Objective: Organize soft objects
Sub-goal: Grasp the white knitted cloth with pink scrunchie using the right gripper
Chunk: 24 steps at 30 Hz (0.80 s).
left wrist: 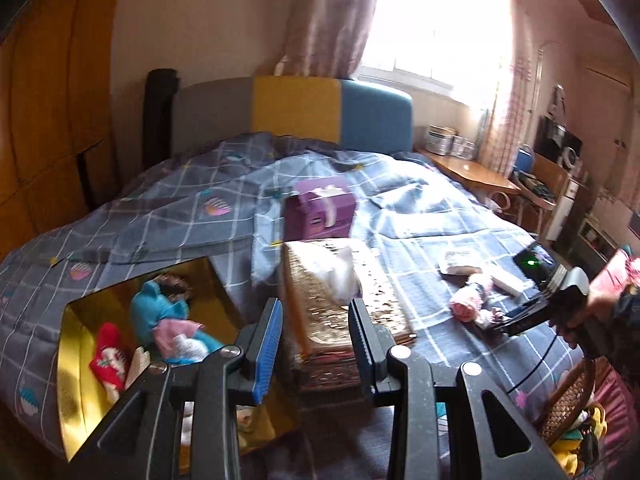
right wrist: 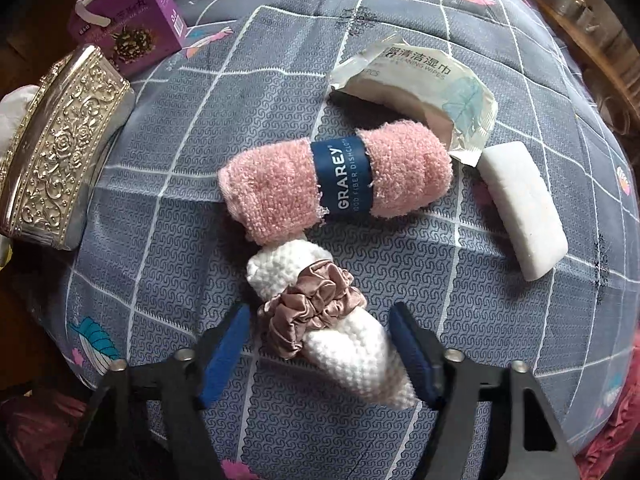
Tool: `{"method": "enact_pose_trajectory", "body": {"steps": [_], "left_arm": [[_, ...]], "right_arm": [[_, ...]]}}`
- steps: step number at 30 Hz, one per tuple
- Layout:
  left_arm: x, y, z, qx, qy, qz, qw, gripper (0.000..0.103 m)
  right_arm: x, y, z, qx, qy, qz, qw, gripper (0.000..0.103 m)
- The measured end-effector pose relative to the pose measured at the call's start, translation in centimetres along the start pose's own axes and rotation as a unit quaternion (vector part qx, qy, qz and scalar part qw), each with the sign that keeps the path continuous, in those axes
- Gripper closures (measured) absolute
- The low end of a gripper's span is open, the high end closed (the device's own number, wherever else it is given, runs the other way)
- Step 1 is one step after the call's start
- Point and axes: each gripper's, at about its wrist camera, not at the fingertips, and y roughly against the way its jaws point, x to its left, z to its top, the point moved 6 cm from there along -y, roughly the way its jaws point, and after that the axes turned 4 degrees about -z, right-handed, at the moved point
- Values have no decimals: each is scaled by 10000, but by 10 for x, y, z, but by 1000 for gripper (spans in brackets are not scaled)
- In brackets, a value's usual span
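The right gripper [right wrist: 320, 344] is spread wide, straddling the white knitted roll with a satin scrunchie [right wrist: 340, 320]. The roll's long axis runs forward between its fingers. The left gripper [left wrist: 316, 332] hangs released, farther off.

On the bedspread [right wrist: 168, 208], the rolled dishcloth [right wrist: 336, 184] is laid between the embossed box [right wrist: 60, 152] (leftward) and the sponge block [right wrist: 520, 208].

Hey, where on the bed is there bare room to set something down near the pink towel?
Bare quilt lies between the embossed metal box and the pink towel, and below the white sponge. It is crowded where towel, wipes packet and scrunchied white cloth bunch together.
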Motion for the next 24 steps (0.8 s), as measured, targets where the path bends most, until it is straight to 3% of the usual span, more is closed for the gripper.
{"method": "enact_pose_trajectory", "body": {"steps": [2, 6, 10, 13, 19, 22, 24], "left_arm": [[-11, -3, 3, 32, -127, -118, 9998, 69], [-35, -11, 7, 130, -391, -384, 9984, 69], [-63, -22, 12, 256, -581, -714, 9954, 69], [-88, -36, 14, 442, -751, -940, 9918, 69], [-137, -72, 6, 948, -1112, -1274, 9810, 68], [-159, -93, 3, 1133, -1324, -1392, 9748, 68], [-170, -111, -1, 1350, -1378, -1406, 9711, 68]], "right_arm": [[7, 1, -2, -21, 188, -70, 9998, 62], [9, 16, -10, -116, 314, -352, 9988, 63], [-30, 32, -9, -290, -707, -722, 9945, 62], [-68, 32, -14, -378, -1801, -937, 9784, 58], [-102, 12, -24, -585, -3576, -331, 9314, 58], [-110, -2, -23, -545, -3909, -256, 9184, 57], [-109, -1, -20, -622, -3846, -302, 9205, 56]]}}
